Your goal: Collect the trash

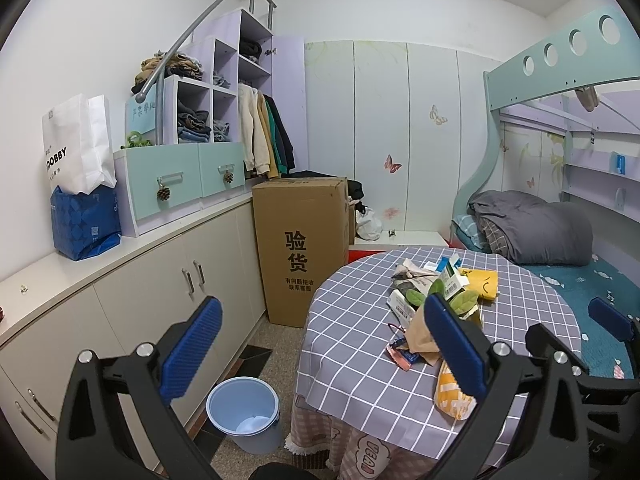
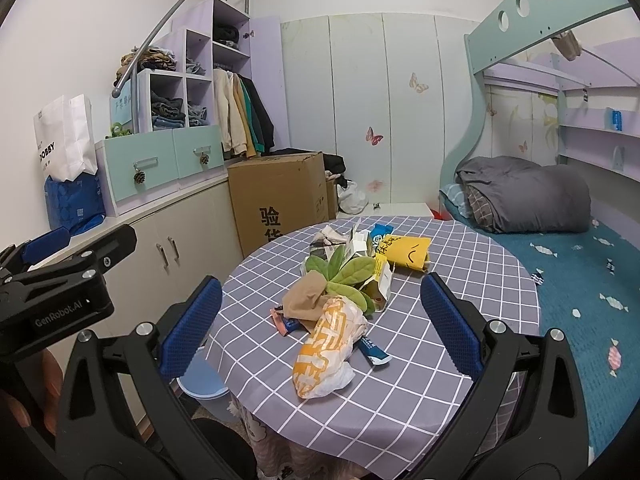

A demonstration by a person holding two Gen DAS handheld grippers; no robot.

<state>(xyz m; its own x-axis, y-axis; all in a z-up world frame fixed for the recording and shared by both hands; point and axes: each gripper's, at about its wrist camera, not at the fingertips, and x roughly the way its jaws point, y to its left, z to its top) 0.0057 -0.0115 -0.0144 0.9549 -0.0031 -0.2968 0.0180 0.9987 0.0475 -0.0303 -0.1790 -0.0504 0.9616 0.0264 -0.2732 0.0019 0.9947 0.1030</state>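
Both grippers hang in the air over the near edge of the round worktop (image 2: 460,280) with its grey checked cloth, and neither has hold of anything. The left gripper (image 1: 320,348) has its blue pads spread wide, as does the right gripper (image 2: 320,320). The trash sits in a loose heap near the middle of the cloth: an orange-and-white plastic bag (image 2: 326,344) nearest the edge, a crumpled brown paper (image 2: 306,300) just behind it, green leaves (image 2: 344,272) on top, a torn carton (image 2: 382,280) beside them, and a yellow packet (image 2: 408,252) at the far side. A small dark blue sachet (image 2: 374,350) lies touching the plastic bag. Down on the floor, left of the worktop by the cabinets, stands a light blue bin (image 1: 244,412), well apart from the heap.
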